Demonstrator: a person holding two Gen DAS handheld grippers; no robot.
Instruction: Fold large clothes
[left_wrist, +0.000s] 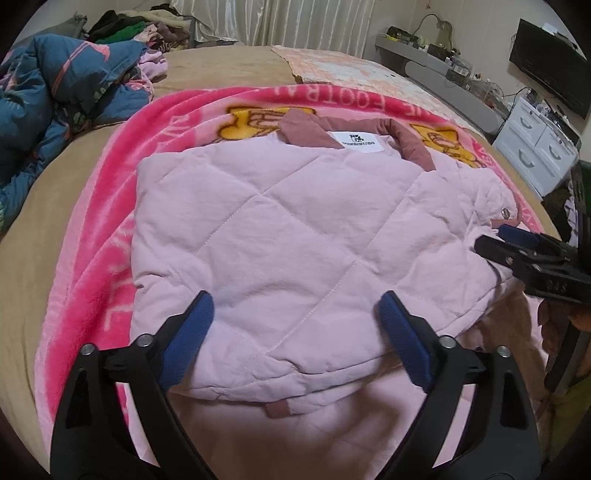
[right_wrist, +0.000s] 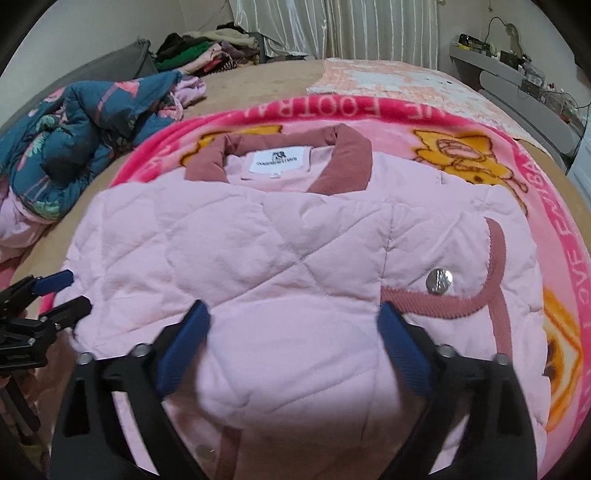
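Okay, my left claw (left_wrist: 295, 339) stands wide over the near left part of the pink quilted jacket (left_wrist: 288, 229), blue pads either side of the folded edge and pressing on nothing. That jacket lies folded on the pink blanket (left_wrist: 96, 229) spread over the bed (left_wrist: 229, 70), collar (left_wrist: 406, 142) and label at the far side. Moving rightward, my right claw (right_wrist: 293, 345) is spread just as wide above the near right part, empty, close to the silver snap (right_wrist: 439, 281) and the darker corduroy trim (right_wrist: 496, 258). I judge the fold set down and both claws let go, so the careful thing now is lifting straight off without dragging the puffy layer, then checking that both near corners line up before the next fold.
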